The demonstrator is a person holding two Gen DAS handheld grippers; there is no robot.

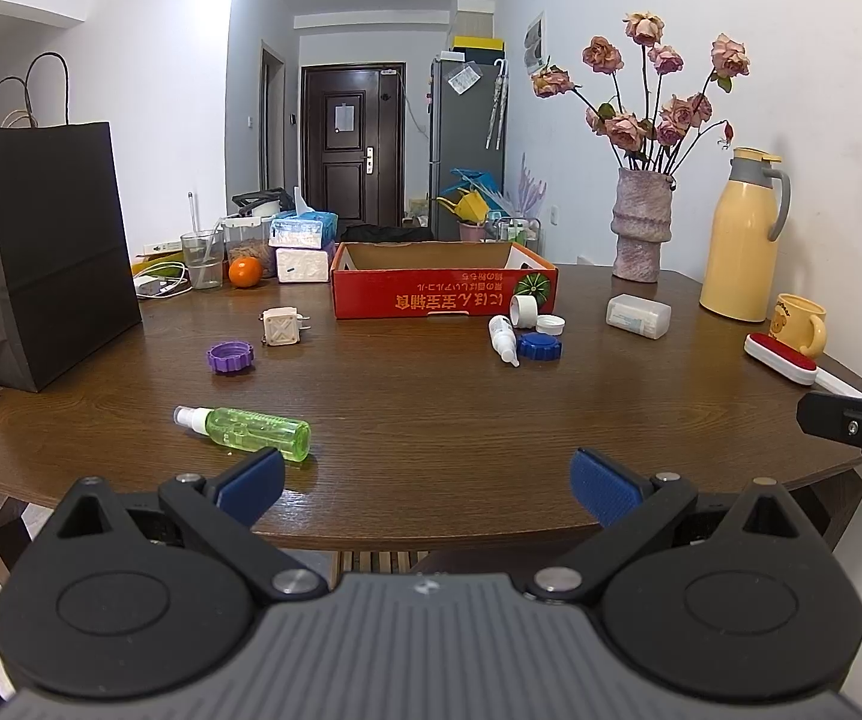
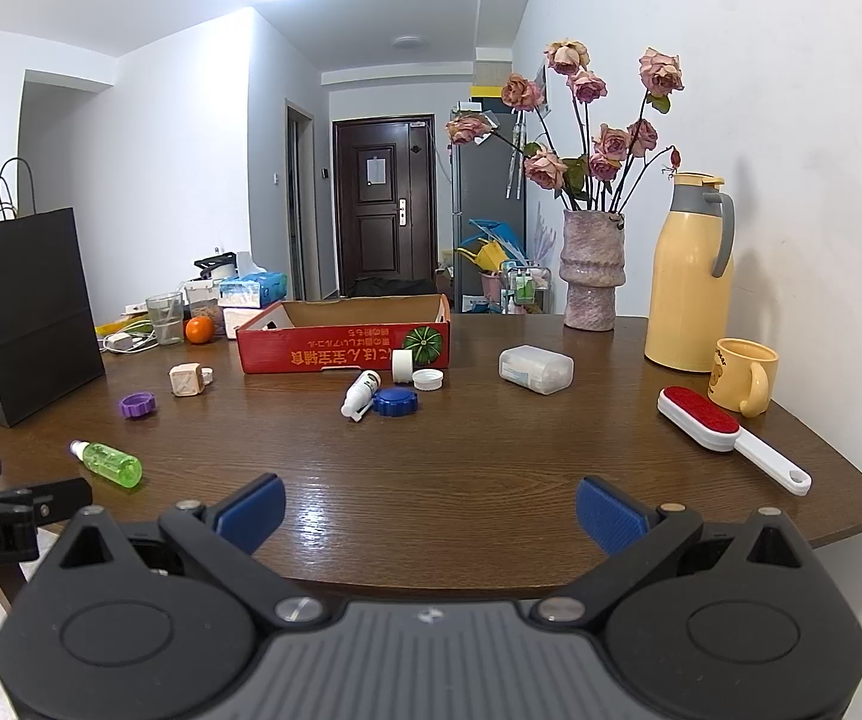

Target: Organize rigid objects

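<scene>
A red cardboard box (image 1: 443, 294) (image 2: 344, 348) stands open at the table's far middle. Loose on the wood lie a green spray bottle (image 1: 248, 432) (image 2: 108, 463), a purple cap (image 1: 230, 357) (image 2: 137, 405), a beige plug cube (image 1: 282, 329) (image 2: 186, 380), a white dropper bottle (image 1: 503, 339) (image 2: 361, 394), a blue cap (image 1: 539, 347) (image 2: 395, 402), white caps (image 1: 536, 315) (image 2: 418, 373) and a clear white case (image 1: 638, 315) (image 2: 535, 369). My left gripper (image 1: 428, 489) hangs open over the near edge, the spray bottle just beyond its left finger. My right gripper (image 2: 430, 510) is open too, holding nothing.
A black paper bag (image 1: 50, 252) stands at the left. Vase with dried roses (image 2: 590, 276), yellow thermos (image 2: 692, 276), yellow mug (image 2: 743, 375) and a red lint brush (image 2: 713, 426) line the right side. Tissue boxes, a glass and an orange (image 1: 245, 272) sit back left.
</scene>
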